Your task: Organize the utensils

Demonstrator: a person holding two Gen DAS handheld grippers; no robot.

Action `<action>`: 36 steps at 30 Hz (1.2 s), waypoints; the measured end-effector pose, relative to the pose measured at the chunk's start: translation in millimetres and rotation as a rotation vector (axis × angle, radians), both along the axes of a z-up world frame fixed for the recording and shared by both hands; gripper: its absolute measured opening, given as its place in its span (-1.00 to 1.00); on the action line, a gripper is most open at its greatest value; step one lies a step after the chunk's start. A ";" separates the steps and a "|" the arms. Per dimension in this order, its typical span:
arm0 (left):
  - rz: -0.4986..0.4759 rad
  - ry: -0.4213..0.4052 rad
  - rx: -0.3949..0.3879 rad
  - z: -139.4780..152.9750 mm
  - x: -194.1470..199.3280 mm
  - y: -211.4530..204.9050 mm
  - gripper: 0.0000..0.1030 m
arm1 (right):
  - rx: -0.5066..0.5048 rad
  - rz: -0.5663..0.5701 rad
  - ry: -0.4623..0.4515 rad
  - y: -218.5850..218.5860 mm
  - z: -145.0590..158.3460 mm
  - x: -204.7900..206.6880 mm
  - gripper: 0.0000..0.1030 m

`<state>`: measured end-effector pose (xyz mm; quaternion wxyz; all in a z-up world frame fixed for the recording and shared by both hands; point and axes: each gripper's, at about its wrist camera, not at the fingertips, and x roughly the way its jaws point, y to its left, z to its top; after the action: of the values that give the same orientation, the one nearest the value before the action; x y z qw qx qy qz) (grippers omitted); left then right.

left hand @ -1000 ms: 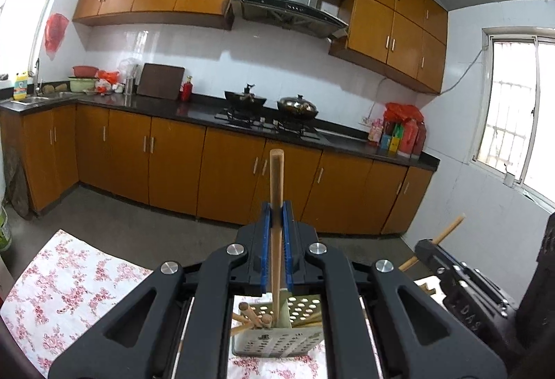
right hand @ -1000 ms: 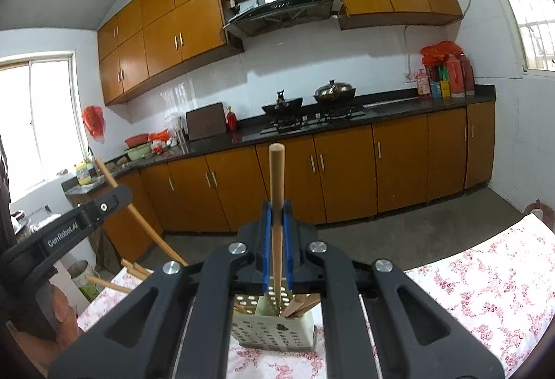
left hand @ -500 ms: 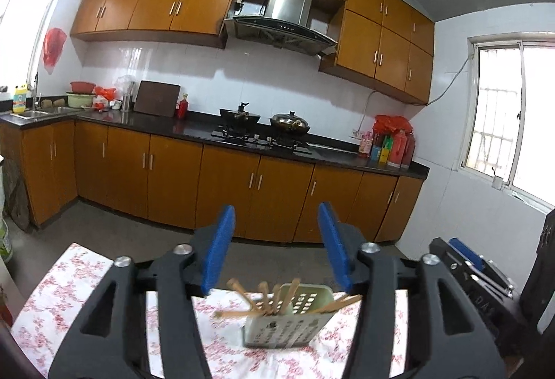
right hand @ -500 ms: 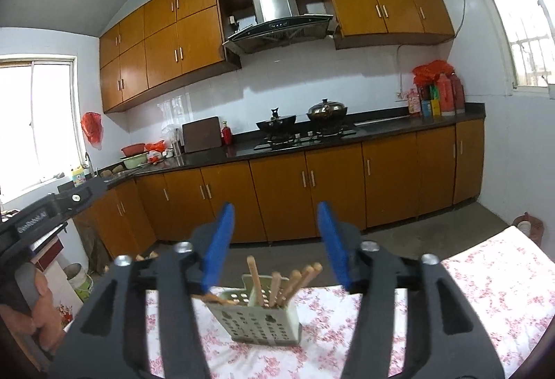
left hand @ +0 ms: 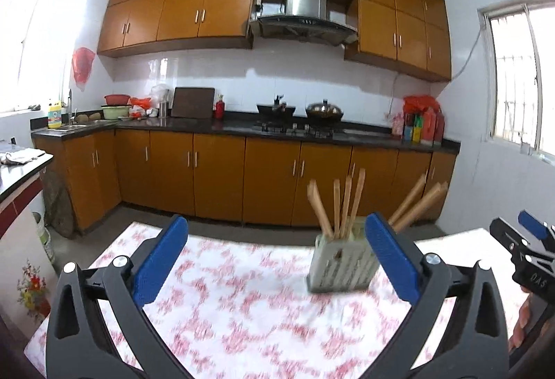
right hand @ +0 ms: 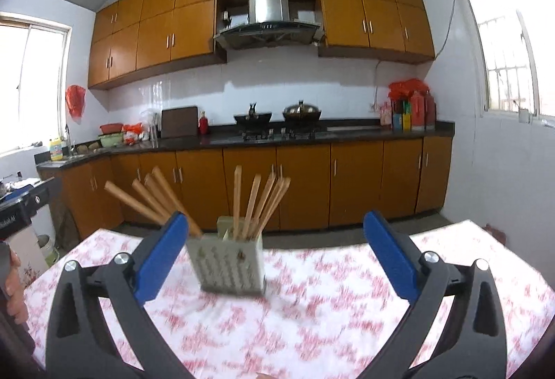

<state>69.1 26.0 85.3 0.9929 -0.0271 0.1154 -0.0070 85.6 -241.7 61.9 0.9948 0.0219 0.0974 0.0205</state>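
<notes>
The holder (left hand: 341,261) stands upright on the table (left hand: 242,316), which has a cloth with red flowers. It is a pale box with holes in its sides. Wooden sticks (left hand: 341,205) stand inside it with their tops poking out. They look like chopsticks, but the picture is blurry. One bunch stands nearly straight. Another bunch (right hand: 152,197) leans far out to one side, because the sticks are long and the box is short, so they tip against the rim.

The left gripper (left hand: 275,250) is spread wide and holds nothing. The holder sits near its right finger, farther off on the table, not between the pads. The right gripper (right hand: 275,249) is also spread wide and holds nothing. The holder sits near its left finger, not touched. Both tools hang above the table, away from the box, likely so they do not bump the sticks.

No loose sticks show on the cloth. So the job looks done, or close to it. Behind the table is a counter (right hand: 312,136) with two pots.
</notes>
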 end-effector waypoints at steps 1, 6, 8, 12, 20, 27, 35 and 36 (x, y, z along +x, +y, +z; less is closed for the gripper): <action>0.001 0.009 0.005 -5.6 -4.0 0.4 0.96 | -0.019 -0.003 0.006 4.3 -6.2 -3.7 0.92; 0.003 0.029 0.006 -29.0 -21.0 3.1 0.96 | -0.081 0.012 0.026 20.7 -30.7 -18.2 0.92; 0.002 0.031 0.011 -35.7 -26.8 2.8 0.96 | -0.087 0.028 0.040 25.6 -38.4 -22.6 0.92; -0.003 0.044 0.039 -54.4 -36.7 0.3 0.96 | -0.090 0.044 0.061 28.9 -49.1 -27.7 0.92; 0.000 0.096 0.048 -77.5 -43.9 -4.3 0.96 | -0.076 0.038 0.113 26.7 -70.9 -31.7 0.92; -0.002 0.117 0.043 -85.9 -45.7 -5.1 0.96 | -0.047 0.019 0.141 20.2 -81.1 -32.3 0.92; -0.001 0.116 0.045 -88.6 -48.2 -7.3 0.96 | -0.039 0.016 0.140 15.6 -81.2 -33.2 0.92; -0.002 0.115 0.046 -88.9 -48.8 -7.8 0.96 | -0.039 0.017 0.140 15.5 -81.2 -33.2 0.92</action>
<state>20.3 18.2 -3.6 0.9850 -0.0048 0.1724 -0.0037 52.4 -226.3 -19.3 0.9856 0.0031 0.1670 0.0252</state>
